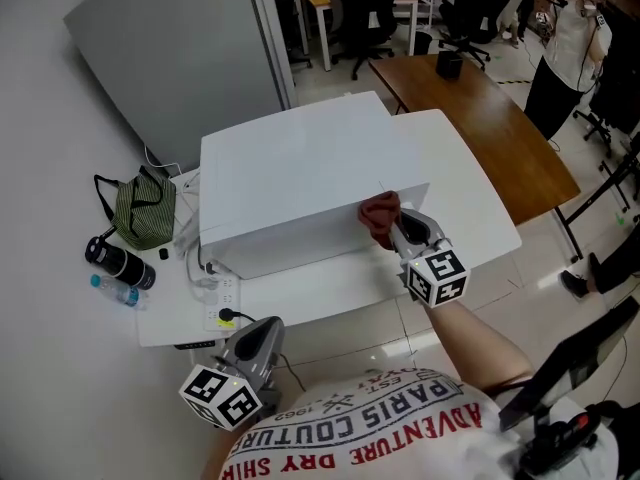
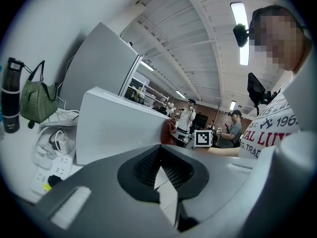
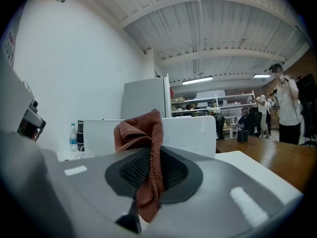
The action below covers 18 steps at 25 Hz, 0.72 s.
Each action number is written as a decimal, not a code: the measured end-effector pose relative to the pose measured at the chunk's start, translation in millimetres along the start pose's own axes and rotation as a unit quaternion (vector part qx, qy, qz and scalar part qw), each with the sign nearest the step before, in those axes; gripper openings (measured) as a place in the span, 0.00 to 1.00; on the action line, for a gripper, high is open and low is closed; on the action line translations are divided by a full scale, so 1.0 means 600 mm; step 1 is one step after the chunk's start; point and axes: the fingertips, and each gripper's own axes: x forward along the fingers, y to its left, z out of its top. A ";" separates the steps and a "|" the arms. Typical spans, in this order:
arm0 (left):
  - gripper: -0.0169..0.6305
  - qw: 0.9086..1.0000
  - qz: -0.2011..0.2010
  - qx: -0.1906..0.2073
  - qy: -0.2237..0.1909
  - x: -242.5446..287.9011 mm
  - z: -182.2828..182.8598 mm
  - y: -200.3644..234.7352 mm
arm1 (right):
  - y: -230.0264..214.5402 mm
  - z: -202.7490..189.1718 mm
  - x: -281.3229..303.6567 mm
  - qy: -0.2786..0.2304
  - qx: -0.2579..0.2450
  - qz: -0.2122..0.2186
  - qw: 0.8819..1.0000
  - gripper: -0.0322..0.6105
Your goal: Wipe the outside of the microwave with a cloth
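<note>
Your right gripper (image 1: 392, 226) pinches a crumpled rust-red woven cloth (image 1: 378, 214) between its fingers (image 3: 130, 168) and holds it against the near right corner of the white box-shaped microwave (image 1: 290, 163). The microwave stands on the white counter (image 1: 480, 203). Your left gripper (image 1: 264, 334) hangs low at the counter's near edge, fingers pressed together with nothing between them.
</note>
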 end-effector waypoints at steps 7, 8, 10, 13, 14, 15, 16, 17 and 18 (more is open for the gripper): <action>0.03 1.000 0.003 -0.003 -0.016 0.005 -0.005 -0.005 | 0.011 0.020 -0.018 0.001 0.029 0.045 0.999 0.12; 0.03 1.000 0.007 -0.003 -0.019 0.006 -0.004 -0.004 | 0.015 0.031 -0.023 -0.001 0.040 0.061 0.997 0.12; 0.03 1.000 0.017 -0.005 -0.023 0.008 -0.002 -0.005 | 0.024 0.059 -0.030 -0.003 0.068 0.102 0.993 0.12; 0.03 0.999 0.031 -0.005 -0.025 0.013 0.004 -0.014 | 0.045 0.109 -0.038 -0.007 0.103 0.169 0.980 0.11; 0.03 0.999 0.033 -0.005 -0.028 0.016 0.005 -0.017 | 0.055 0.126 -0.037 -0.006 0.112 0.192 0.975 0.12; 0.03 0.999 0.033 -0.004 -0.032 0.019 0.005 -0.021 | 0.065 0.140 -0.035 -0.002 0.121 0.216 0.969 0.11; 0.03 0.999 0.031 -0.003 -0.036 0.022 0.004 -0.025 | 0.077 0.152 -0.032 0.005 0.131 0.239 0.962 0.11; 0.03 0.999 0.030 0.000 -0.041 0.024 0.003 -0.029 | 0.090 0.162 -0.027 0.013 0.143 0.258 0.955 0.11; 0.03 0.999 0.029 0.003 -0.043 0.024 0.005 -0.033 | 0.102 0.171 -0.019 0.021 0.153 0.274 0.949 0.11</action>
